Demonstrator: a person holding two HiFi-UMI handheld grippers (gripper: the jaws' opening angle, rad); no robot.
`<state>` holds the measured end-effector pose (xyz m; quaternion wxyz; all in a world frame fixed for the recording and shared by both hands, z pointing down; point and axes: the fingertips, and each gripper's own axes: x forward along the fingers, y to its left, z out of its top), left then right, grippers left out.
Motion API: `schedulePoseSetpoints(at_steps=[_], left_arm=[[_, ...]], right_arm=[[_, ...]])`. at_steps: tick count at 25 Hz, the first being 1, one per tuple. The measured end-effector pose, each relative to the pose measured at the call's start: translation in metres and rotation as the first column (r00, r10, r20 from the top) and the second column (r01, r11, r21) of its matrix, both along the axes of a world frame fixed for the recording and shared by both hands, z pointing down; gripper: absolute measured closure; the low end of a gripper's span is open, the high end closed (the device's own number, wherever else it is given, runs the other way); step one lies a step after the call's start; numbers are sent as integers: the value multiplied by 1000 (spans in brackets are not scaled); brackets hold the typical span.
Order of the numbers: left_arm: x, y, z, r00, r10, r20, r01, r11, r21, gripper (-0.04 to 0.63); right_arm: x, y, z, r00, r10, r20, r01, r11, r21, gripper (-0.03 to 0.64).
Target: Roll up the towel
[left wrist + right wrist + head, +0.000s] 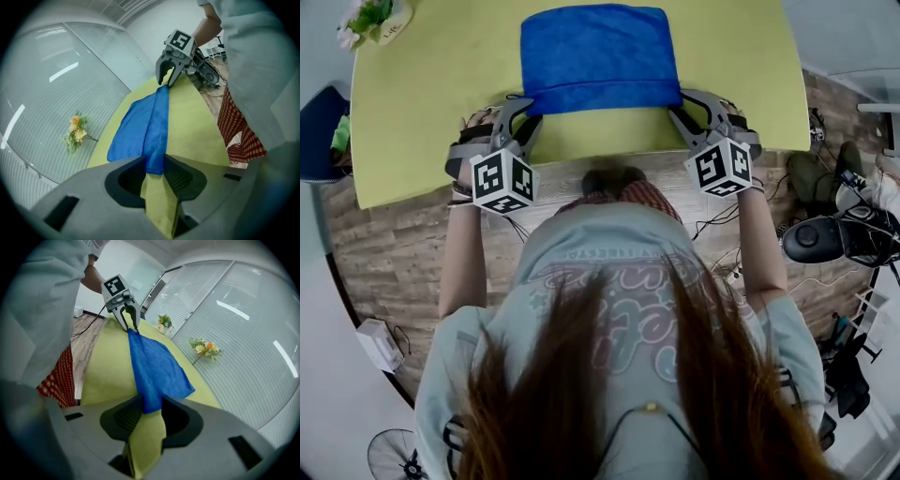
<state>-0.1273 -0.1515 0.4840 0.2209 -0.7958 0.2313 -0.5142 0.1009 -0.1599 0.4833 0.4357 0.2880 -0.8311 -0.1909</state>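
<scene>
A blue towel [598,56] lies on the yellow-green table [431,94], its near edge folded over into a thick band. My left gripper [528,105] is shut on the left end of that band, and my right gripper [677,101] is shut on the right end. In the left gripper view the towel [140,126] runs from between my left gripper's [154,168] pads across to the right gripper [168,77]. In the right gripper view the towel [154,366] is pinched in my right gripper [151,408] and stretches to the left gripper [130,323].
A small bunch of flowers [370,19] lies at the table's far left corner. A glass wall with blinds [56,70] stands beyond the table. The person stands against the near table edge. A dark chair [825,239] and cables are on the floor to the right.
</scene>
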Motion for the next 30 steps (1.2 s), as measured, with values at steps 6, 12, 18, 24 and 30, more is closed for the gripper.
schedulePoseSetpoints(at_steps=[6,12,18,24,30], left_arm=[[1,3,7,1000,22,7,-22,1000,-2,545],[0,4,7,999,39,-3,-39,999,-4,557],[0,2,8,999,30,-36,-31,999,-44,569],[-4,-3,0,992,-18,-124,3,993,-115,574],[-3,-14,-12,980,-76,-182,47,986,-158,574]], right_arm=[[-3,5,6,999,-25,-25,25,1000,-12,540],[-5,9,9,998,-61,19,63,990,-129,543],[-7,8,11,995,-87,45,93,983,-158,601],[-7,6,-3,988,-106,108,124,977,-175,603],[-4,-6,-19,978,-102,182,137,972,-192,603]])
